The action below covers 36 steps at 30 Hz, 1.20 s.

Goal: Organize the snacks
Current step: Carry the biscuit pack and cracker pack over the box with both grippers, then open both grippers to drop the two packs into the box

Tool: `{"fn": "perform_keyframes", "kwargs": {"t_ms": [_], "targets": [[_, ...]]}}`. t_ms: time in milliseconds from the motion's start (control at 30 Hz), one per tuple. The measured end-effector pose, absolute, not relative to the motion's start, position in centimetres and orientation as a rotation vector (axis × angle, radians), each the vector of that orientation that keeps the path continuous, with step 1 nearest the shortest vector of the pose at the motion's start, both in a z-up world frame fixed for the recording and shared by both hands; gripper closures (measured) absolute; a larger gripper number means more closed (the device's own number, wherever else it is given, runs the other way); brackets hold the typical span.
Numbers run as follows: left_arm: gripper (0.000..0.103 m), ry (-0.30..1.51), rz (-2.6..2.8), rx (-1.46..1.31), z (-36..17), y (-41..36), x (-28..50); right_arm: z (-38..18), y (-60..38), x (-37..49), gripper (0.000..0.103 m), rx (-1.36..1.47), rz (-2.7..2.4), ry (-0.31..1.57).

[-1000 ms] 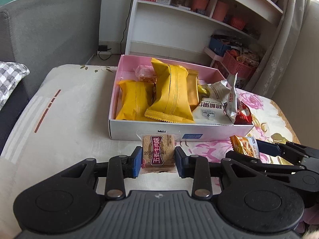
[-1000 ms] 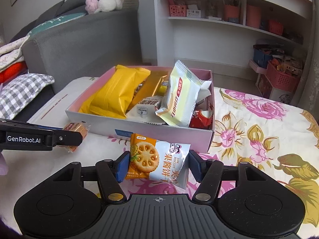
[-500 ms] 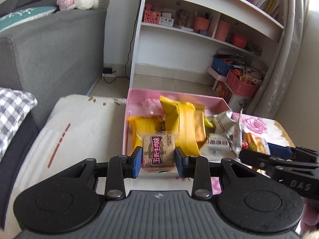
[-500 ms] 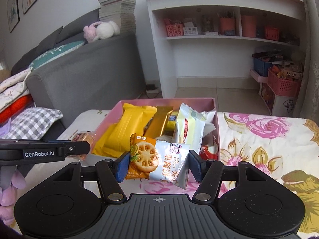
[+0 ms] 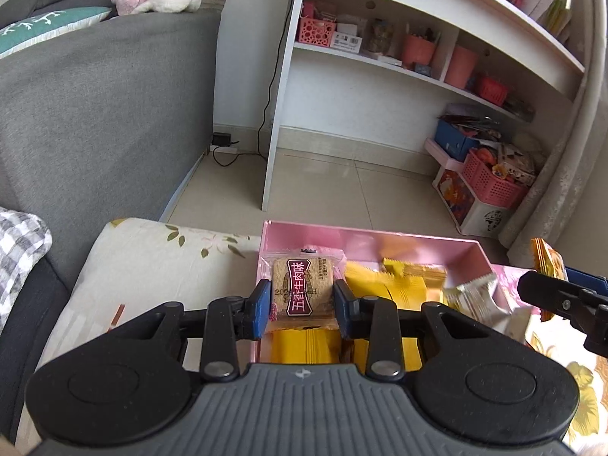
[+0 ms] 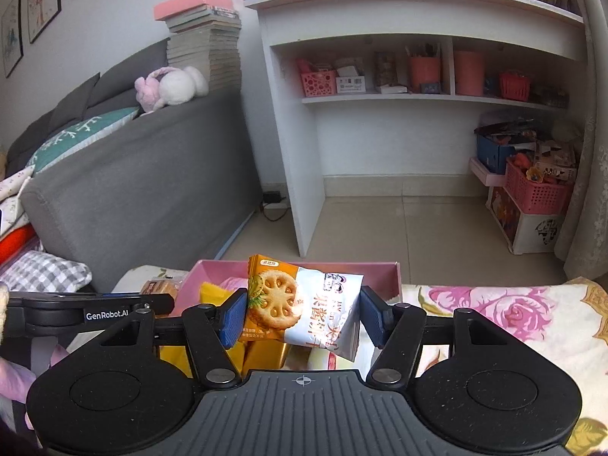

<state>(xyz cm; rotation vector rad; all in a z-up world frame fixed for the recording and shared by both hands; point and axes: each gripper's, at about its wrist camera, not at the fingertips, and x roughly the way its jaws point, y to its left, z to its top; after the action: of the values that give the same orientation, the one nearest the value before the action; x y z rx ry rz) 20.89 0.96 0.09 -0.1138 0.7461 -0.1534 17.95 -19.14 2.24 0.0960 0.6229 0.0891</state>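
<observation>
Both packets have come up off the floral cloth and forward since a second ago; the pink box [image 5: 364, 237], which lay well ahead, now sits right under both cameras. My left hand-held gripper [image 5: 302, 306] is clamped on the small beef-crisp packet [image 5: 302, 290], now hanging over the box's near-left corner above the yellow packets [image 5: 402, 288]. My right hand-held gripper [image 6: 302, 321] is clamped on the jam biscuit packet [image 6: 304, 304], held over the box's right half. Grips unchanged, packets square between the pads. Reckon both are placed for the drop; lowering and release not yet done.
</observation>
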Motion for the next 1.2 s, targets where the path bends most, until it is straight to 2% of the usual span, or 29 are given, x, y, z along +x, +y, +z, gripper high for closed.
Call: {"fn": "perform_keyframes", "kwargs": {"t_ms": [400,467,500,633,700,800,867,1200], "targets": [[0.070,0.756,-0.158,-0.094,-1.3,0.2,23.8,0.0,-19.8,21.9,0.041,0.095,0.033,0.674],[0.068,0.745,-0.165,-0.097,-1.2,0.2,23.9,-0.1,-20.0,22.1,0.039,0.100,0.028,0.672],[0.067,0.738,-0.166,-0.097,-1.1,0.3,23.8,-0.1,-20.0,22.1,0.034,0.105,0.024,0.669],[0.056,0.727,-0.161,-0.090,-0.9,0.4,23.6,0.1,-20.5,22.0,0.029,0.132,0.022,0.666],[0.054,0.726,-0.159,-0.086,-0.9,0.5,23.5,0.3,-20.6,21.8,0.025,0.134,0.014,0.667],[0.052,0.730,-0.158,-0.090,-0.7,0.7,23.1,0.6,-20.8,21.5,0.023,0.136,0.012,0.666],[0.044,0.733,-0.157,-0.093,-0.6,0.9,22.8,0.9,-20.8,21.1,0.023,0.136,0.008,0.665],[0.027,0.736,-0.155,-0.116,0.4,1.7,19.5,2.5,-21.7,17.5,0.016,0.159,-0.001,0.655]]}}
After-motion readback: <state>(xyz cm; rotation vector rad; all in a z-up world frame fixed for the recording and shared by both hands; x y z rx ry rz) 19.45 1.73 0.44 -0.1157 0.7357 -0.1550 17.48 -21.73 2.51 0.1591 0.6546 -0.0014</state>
